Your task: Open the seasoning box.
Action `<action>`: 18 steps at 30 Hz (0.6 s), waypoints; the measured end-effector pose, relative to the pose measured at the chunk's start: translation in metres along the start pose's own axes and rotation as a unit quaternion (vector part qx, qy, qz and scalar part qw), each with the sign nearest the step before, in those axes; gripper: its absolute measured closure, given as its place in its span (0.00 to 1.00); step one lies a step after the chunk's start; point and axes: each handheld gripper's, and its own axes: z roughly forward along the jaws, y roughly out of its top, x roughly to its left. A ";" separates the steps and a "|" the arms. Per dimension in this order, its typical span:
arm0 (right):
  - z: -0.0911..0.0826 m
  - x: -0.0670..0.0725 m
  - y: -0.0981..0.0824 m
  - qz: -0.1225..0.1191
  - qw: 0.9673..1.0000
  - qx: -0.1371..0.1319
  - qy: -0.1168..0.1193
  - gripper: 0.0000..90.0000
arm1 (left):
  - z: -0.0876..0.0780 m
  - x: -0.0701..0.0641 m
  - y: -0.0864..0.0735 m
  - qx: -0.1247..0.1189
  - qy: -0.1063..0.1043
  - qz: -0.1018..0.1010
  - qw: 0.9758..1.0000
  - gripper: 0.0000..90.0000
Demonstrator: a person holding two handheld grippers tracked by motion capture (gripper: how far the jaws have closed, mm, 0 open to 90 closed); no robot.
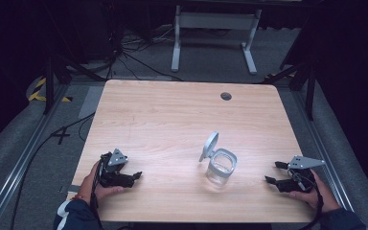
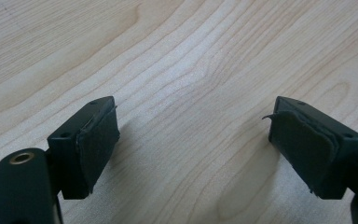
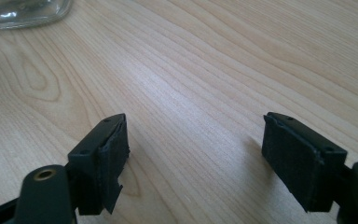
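1. Left gripper (image 1: 135, 175): near-left of the table (image 1: 163, 110), jaws spread wide, nothing between them, bare wood ahead.
2. Jar (image 1: 221, 166): clear glass, upright, near-centre, between the 2 grippers and well apart from both; hinged lid (image 1: 209, 145) open, tilted up on its far-left side.
3. Right gripper (image 1: 271, 172): near-right, jaws spread wide, empty; jar base off to one side of its line.

Handling note: likely step is reaching for the jar. Steady the body from 1 side, approach level, avoid knocking the raised lid.
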 end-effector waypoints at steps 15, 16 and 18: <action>0.000 0.000 0.000 0.005 1.000 0.003 -0.005 0.22 | 0.001 -0.003 0.000 -0.001 0.011 -0.015 1.000 0.16; 0.000 0.000 0.000 0.006 1.000 0.004 -0.005 0.22 | 0.001 -0.003 0.000 -0.001 0.011 -0.015 1.000 0.16; 0.000 0.000 0.000 0.006 1.000 0.003 -0.005 0.22 | 0.001 -0.002 0.001 0.000 0.013 -0.007 1.000 0.16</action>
